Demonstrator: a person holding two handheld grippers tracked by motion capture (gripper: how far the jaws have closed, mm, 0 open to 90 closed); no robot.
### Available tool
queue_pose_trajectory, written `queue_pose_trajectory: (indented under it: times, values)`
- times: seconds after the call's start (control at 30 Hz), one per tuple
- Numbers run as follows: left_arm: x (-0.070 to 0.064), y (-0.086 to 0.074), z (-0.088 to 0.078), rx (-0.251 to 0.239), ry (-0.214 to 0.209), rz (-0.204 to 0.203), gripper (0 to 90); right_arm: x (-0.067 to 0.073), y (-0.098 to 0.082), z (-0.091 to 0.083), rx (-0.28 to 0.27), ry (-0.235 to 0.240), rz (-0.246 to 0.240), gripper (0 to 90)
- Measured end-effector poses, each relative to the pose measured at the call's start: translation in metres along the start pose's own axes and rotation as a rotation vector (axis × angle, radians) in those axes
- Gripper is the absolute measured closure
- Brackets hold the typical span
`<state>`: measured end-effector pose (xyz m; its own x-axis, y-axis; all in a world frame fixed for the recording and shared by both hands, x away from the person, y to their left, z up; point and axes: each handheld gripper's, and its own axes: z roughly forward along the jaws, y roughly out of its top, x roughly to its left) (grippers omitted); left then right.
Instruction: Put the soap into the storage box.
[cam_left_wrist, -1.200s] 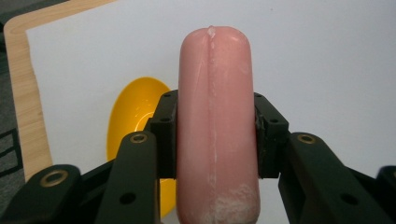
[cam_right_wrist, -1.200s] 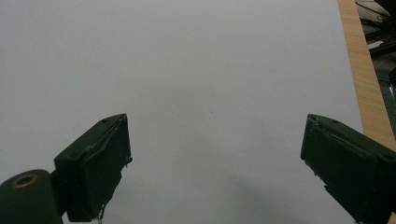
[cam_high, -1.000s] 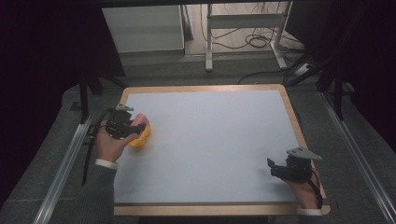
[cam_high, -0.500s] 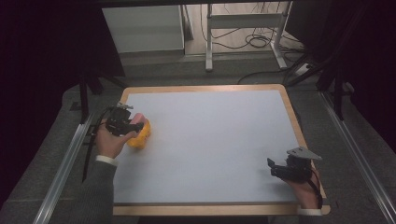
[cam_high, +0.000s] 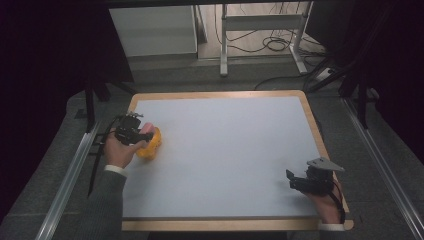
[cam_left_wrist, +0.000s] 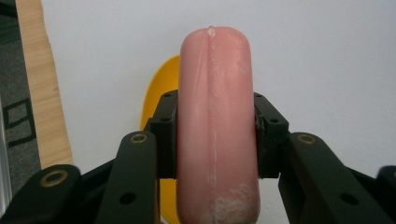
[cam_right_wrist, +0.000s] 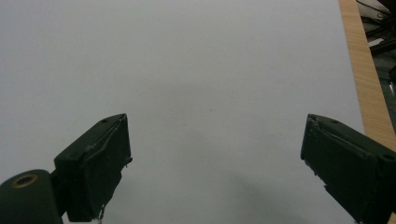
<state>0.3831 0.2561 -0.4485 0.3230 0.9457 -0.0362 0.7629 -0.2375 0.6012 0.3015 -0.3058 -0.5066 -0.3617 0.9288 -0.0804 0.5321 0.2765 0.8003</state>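
White mat (cam_high: 225, 155) covers the table, framed by a wood rim (cam_high: 215, 94); grey floor, metal rails and a desk frame with loose cables lie beyond the far edge, and the rest of the room is dark.

Left gripper (cam_high: 131, 131) sits close to the left rim, its jaws clamped on a pink sausage (cam_left_wrist: 215, 126) that stands up between the pads and runs out past their tips. Just behind and below it is a yellow thing (cam_left_wrist: 159, 98); in the high view it (cam_high: 150, 145) lies on the mat right against the gripper, mostly covered, and what it is I cannot tell. Wood edge shows just off that gripper's left side.

Right gripper (cam_right_wrist: 215, 168) rests near the front right corner with its jaws wide apart and nothing between them, bare mat stretching ahead of it. Rim lies close on its right. Between the two grippers the whole middle of the mat is open.

Sausage's lower end is cut off by the bottom of the left gripper view. Right hand (cam_high: 327, 205) is partly cut at the bottom edge.
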Motion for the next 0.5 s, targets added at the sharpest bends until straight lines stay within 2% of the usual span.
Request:
queue_pose_trajectory:
  times: [0.5]
  values:
    - [0.009,-0.006,0.022,0.051,0.01,-0.037,60.1,0.001,0.0,0.0,-0.006,-0.003,0.0,8.2]
